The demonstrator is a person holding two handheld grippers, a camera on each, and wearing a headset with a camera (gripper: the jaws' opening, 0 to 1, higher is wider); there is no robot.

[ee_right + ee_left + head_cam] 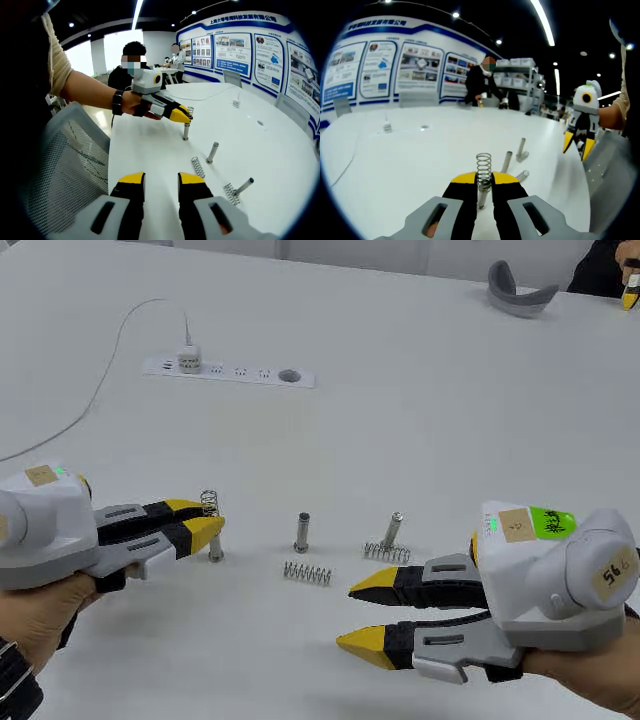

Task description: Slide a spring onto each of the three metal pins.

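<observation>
The left tongs [210, 516] [483, 177] are nearly closed, their yellow tips pinching an upright spring [209, 502] [483, 166] directly above the left pin [215, 551] [481, 197], which stands on the white desk [400, 420] toward its near edge. The tips hide the spring's lower coils, so it cannot be told whether they are over the pin's top. The right tongs [347, 616] [161, 180] are wide open, holding nothing and touching nothing, hovering over the near right part of the desk. The middle pin [302, 532] [213, 152] stands upright, with a second spring [307, 573] [198, 167] lying flat just beside it on the near side. The right pin [392, 530] [243, 186] leans, its foot at a third spring [386, 553] [230, 192] lying on the desk; whether they touch is hard to make out. A power strip [228, 370] lies toward the far edge.
</observation>
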